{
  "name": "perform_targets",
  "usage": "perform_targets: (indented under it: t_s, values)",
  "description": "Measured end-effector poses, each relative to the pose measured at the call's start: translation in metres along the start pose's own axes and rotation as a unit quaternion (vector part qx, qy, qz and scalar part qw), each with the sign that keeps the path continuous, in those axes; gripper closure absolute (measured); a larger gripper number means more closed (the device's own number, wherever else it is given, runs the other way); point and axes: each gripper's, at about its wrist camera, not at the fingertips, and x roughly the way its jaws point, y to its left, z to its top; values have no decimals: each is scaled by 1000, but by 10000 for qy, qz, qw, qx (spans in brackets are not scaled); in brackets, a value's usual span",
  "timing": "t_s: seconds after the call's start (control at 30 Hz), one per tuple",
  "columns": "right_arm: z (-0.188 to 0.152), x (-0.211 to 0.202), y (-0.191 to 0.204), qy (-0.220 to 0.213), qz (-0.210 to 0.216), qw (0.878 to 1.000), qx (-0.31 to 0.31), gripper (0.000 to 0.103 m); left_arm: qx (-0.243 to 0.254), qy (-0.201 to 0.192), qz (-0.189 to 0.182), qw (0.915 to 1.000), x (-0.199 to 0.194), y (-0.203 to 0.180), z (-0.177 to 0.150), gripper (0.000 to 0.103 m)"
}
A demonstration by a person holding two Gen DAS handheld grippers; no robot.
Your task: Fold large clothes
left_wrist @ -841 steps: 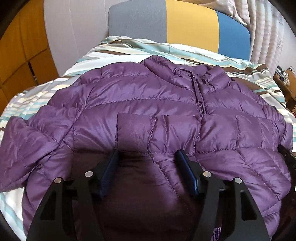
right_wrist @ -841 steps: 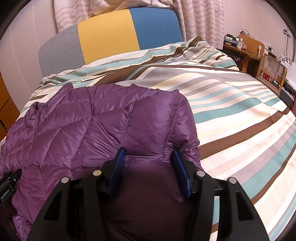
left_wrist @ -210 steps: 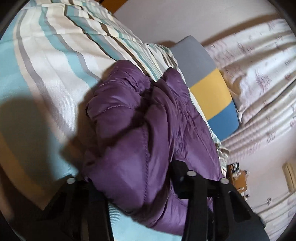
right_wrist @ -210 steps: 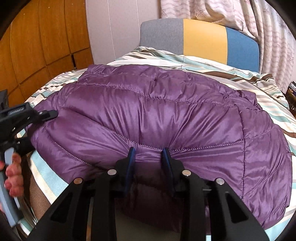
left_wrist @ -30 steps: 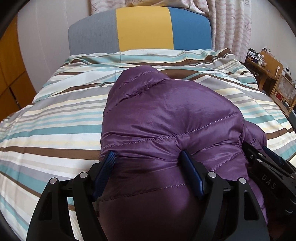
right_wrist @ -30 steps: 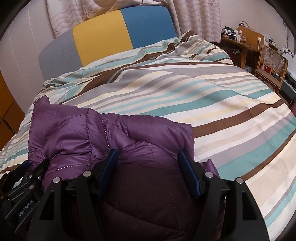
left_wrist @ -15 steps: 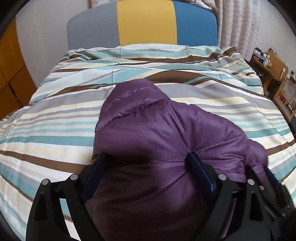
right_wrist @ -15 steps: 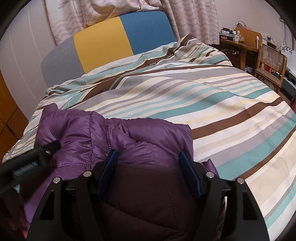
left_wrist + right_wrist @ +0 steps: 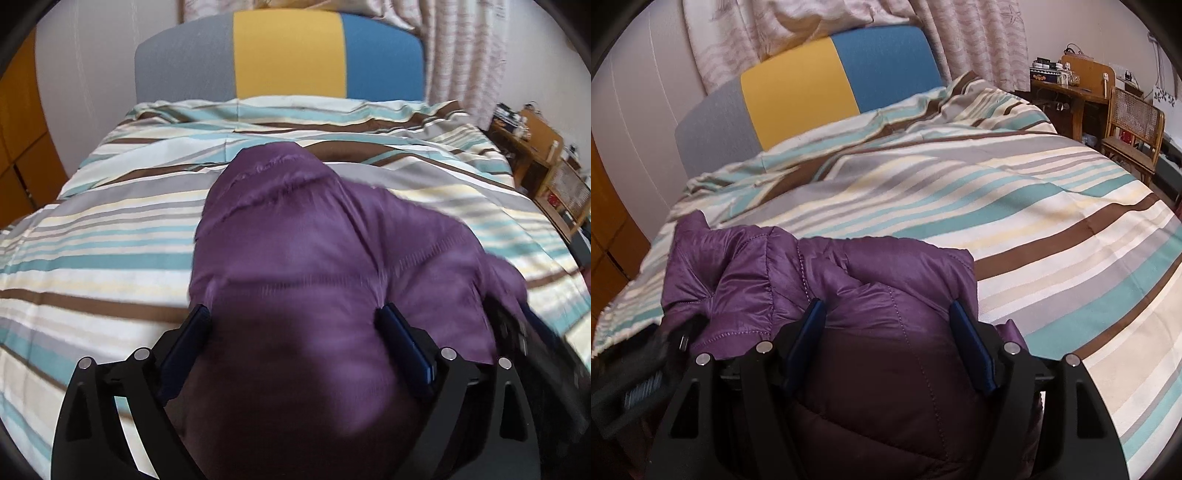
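Purple quilted puffer jacket (image 9: 332,266) lies bunched into a compact, puffy bundle on the striped bed cover (image 9: 110,236), toward the bed's near edge, well short of the grey, yellow and blue headboard (image 9: 288,59). The folding looks largely done, though the bundle is lumpy and uneven, so pressing flat and squaring probably remain. The left claw (image 9: 291,317) stands spread wide astride the padding. The right claw (image 9: 886,314) is also apart, its fingers flanking a fold; whether they press it I cannot tell.
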Motion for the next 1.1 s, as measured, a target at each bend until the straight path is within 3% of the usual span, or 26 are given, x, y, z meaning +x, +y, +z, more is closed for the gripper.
perform_targets:
  t_s: [0.17, 0.37, 0.43, 0.6, 0.83, 0.9, 1.1]
  values:
    - [-4, -35, 2, -401, 32, 9992, -49, 18, -61, -370, -559, 9977, -46, 15, -34, 11]
    - [-31, -75, 0, -524, -193, 9983, -170, 17, 289, -511, -536, 9968, -67, 13, -56, 6]
    - [-43, -77, -6, -457, -358, 9982, -171, 16, 405, -441, -581, 9965, -60, 12, -60, 6]
    - [-45, -51, -22, 48, -62, 9997, 240, 16, 333, -25, -839, 9959, -31, 18, -55, 5]
    - [-46, -56, -36, 237, 426, 9972, 559, 13, 21, -20, -1037, 9946, -45, 29, -60, 4]
    - [-49, -65, -42, 305, 643, 9952, 668, 13, -246, 184, -1278, 9913, -51, 40, -62, 3]
    - [-64, -92, -45, 470, 1143, 9898, 704, 15, -899, 706, -2093, 9712, -58, 67, -76, 3]
